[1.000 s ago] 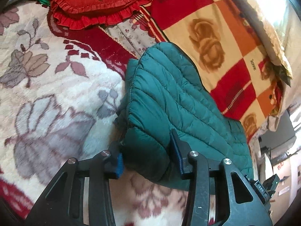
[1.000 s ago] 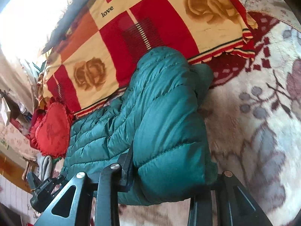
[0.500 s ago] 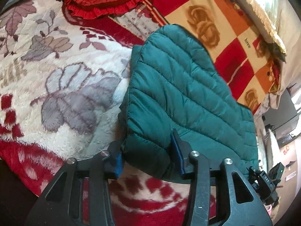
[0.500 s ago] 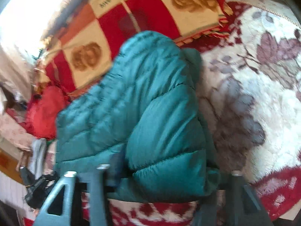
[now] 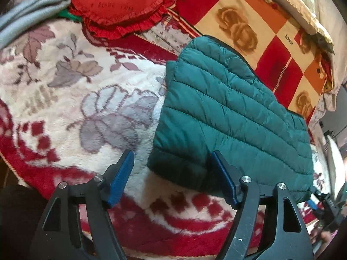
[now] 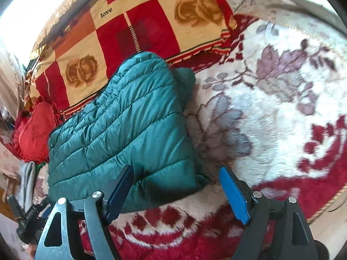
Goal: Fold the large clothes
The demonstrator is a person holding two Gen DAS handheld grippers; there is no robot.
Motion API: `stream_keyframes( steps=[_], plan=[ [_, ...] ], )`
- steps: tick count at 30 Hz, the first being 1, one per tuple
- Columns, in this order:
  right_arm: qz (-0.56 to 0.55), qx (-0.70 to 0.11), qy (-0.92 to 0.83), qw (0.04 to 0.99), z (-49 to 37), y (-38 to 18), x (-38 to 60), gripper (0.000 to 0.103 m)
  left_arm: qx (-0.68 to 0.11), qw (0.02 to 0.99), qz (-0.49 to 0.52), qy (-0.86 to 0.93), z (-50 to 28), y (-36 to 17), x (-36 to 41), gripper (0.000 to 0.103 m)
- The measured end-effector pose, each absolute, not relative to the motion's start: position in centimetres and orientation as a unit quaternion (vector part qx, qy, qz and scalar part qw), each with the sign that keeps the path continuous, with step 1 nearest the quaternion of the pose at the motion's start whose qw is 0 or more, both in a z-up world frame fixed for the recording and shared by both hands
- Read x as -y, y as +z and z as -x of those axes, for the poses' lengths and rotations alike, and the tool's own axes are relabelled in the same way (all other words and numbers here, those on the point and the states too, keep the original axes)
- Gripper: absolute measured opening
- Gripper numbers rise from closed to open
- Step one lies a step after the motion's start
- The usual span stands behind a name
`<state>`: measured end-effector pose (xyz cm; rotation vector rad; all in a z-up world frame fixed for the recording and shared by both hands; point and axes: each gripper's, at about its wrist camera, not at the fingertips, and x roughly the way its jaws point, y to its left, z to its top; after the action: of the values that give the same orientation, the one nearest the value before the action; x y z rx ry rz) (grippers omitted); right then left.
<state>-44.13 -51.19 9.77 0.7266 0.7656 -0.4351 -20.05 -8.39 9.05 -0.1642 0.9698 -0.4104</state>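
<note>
Folded teal quilted down jacket point(image 5: 227, 117) lying on a plush floral blanket in cream, grey and red point(image 5: 71, 99), far edge just overlapping a checked red, orange and cream rose-print blanket point(image 5: 243, 21); near corners bracketed by both tools. Left gripper point(image 5: 173, 175) with jaws spread wide and released, right-hand blue pad against the near edge, left-hand pad well clear over the pile. Right gripper point(image 6: 180, 189) likewise spread and empty, left-hand pad pressed at the jacket's near corner, right-hand pad over bare fleece. Probable failure: springy, air-filled baffles pushing the fold back open once unheld; slick nylon shell sliding layer over layer; a pad snagging the hem on withdrawal and dragging the bundle askew; lower layer already protruding past the top one in the right view. Shell glossy, stitched in parallel horizontal channels, puffy and rounded at the edges; blanket deep-piled, matte and yielding. Red heart-shaped frilled cushion point(image 5: 117, 2) and folded grey cloth point(image 5: 28, 10) beyond, well apart.
</note>
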Motion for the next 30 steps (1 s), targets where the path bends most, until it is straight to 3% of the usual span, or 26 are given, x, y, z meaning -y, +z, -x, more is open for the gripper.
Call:
stream_keyframes(
  steps=[20,30],
  plan=[
    [-0.198,-0.392,-0.183,0.88,41.1,13.4,41.6,0.079,-0.403,0.887,-0.021,-0.224,26.2,11.9,12.6,0.073],
    [-0.135,-0.391,-0.17,0.895,38.0,14.5,36.9,0.086,-0.386,0.892,-0.054,-0.228,27.3,12.4,14.9,0.074]
  ],
)
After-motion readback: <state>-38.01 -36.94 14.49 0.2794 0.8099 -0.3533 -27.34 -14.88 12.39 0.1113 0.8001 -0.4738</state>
